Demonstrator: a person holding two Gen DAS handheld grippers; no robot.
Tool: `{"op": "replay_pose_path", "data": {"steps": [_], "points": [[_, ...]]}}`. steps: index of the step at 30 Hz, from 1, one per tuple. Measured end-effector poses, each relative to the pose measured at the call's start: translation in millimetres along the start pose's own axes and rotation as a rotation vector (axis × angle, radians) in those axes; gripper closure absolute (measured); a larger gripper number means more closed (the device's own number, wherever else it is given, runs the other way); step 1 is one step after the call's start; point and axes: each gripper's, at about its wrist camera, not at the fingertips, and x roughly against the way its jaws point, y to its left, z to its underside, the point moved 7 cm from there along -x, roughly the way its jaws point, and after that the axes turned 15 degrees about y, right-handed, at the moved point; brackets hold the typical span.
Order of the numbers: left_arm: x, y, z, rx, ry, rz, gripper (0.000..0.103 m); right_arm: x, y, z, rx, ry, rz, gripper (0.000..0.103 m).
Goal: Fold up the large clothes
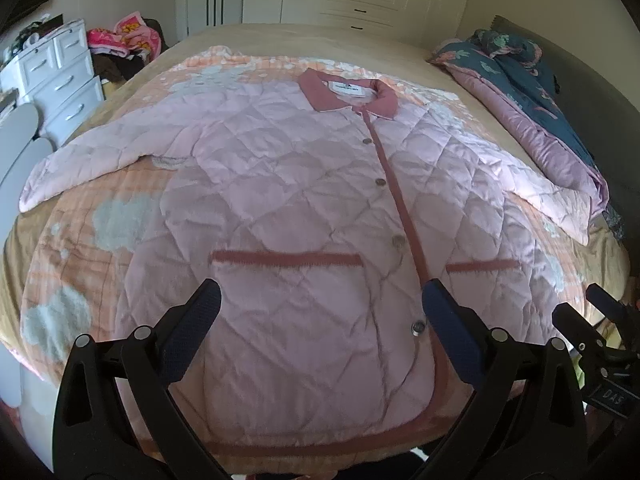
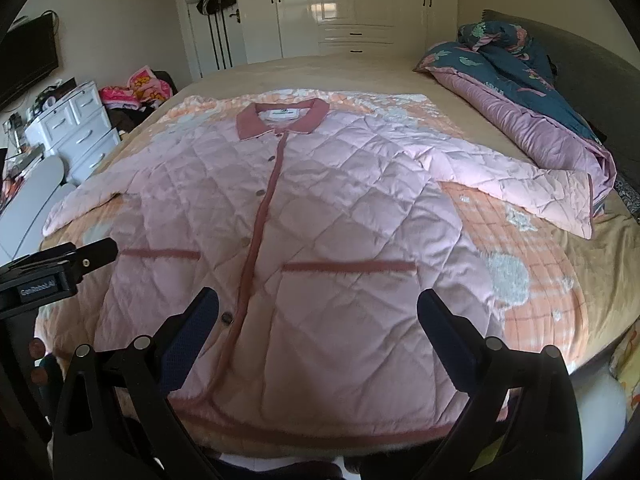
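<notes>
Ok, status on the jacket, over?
Left gripper and right gripper open, empty. Pink quilted jacket flat on bed, sleeves spread, unfolded. Nothing in the way.

Pink quilted jacket (image 1: 304, 208) fills frame centre, flat, face-up, buttoned, sleeves spread left and right, darker pink collar at top.
</notes>
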Motion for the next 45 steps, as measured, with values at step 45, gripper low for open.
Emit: {"op": "replay_pose_path", "data": {"steps": [45], "points": [[-111,-94,-164,-0.061,0.079,0.000,0.009,-102,-228,-135,-0.456,0.046,0.056,0.004]]}}
